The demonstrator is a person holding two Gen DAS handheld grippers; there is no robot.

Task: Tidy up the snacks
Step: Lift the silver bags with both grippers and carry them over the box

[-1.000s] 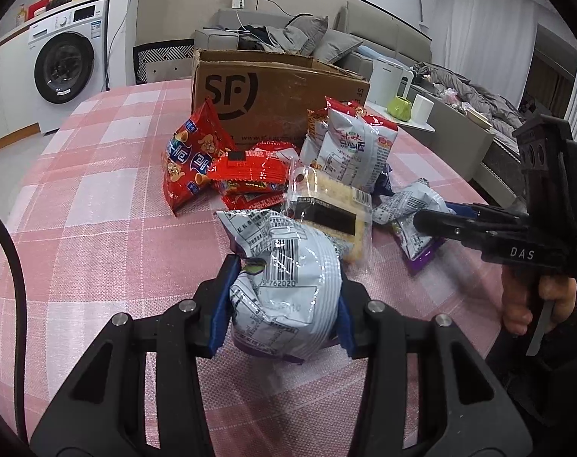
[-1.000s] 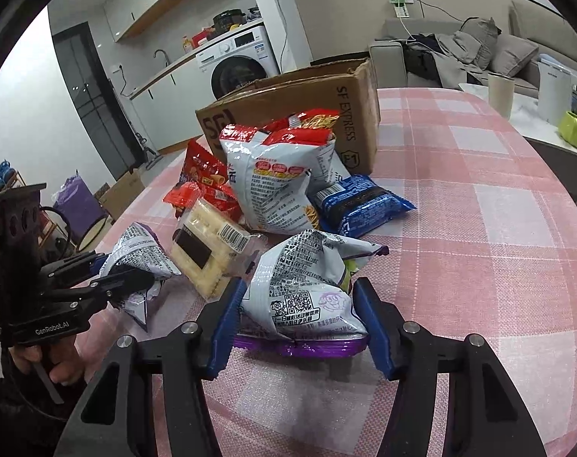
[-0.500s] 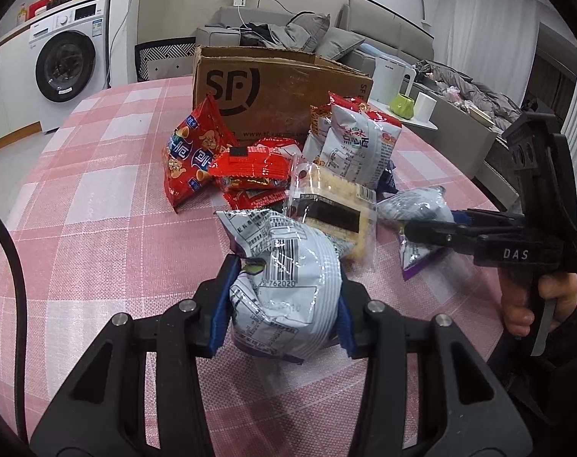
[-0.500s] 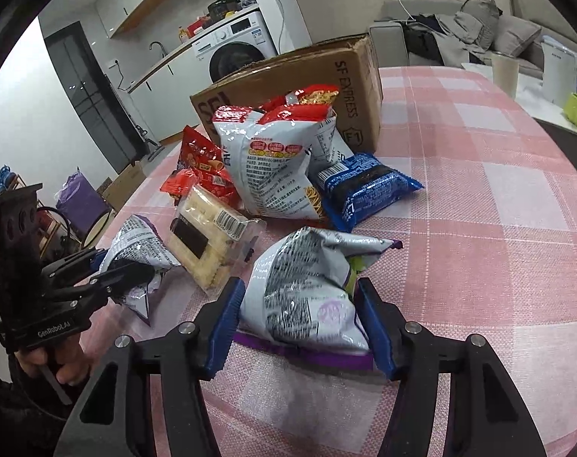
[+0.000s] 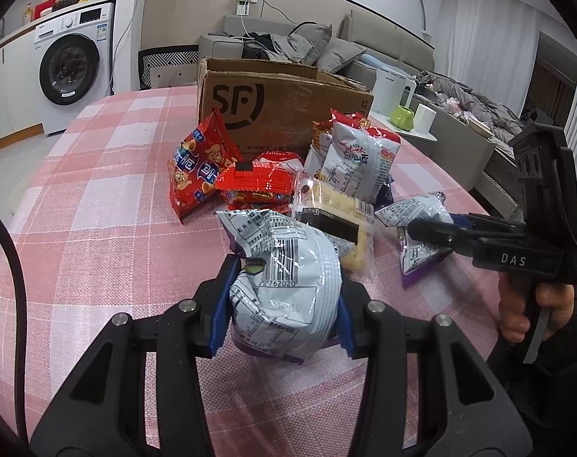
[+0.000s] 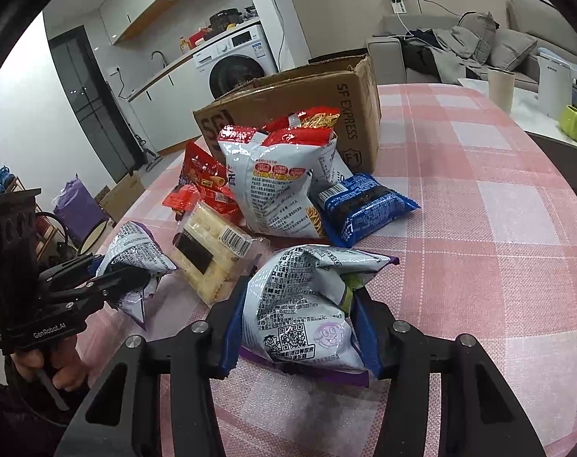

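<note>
The left gripper [image 5: 282, 304] clenches one puffy silver-and-purple foil snack bag [image 5: 288, 285]; the right gripper [image 6: 300, 327] clenches its twin [image 6: 307, 304]. Both sit before the open brown cardboard box [image 5: 288, 114]. Little looks sorted: the remaining packets [image 6: 281, 182] are piled against the box, whose inside is hidden.

This is a lived-in home, an open-plan flat where laundry corner and lounge are sharing one room. A white front-loading washing machine [image 5: 73, 66] is sitting under a counter cluttered with bottles, beside a sink tap [image 6: 157, 55]. A grey fabric sofa [image 5: 288, 47] is carrying rumpled cushions and clothes. A round desk under a pink-and-white checked cloth [image 5: 98, 198] is holding a brown cardboard shipping box [image 5: 284, 110] and mixed snack packets. A white electric kettle [image 6: 557, 82] is standing on a side table.
</note>
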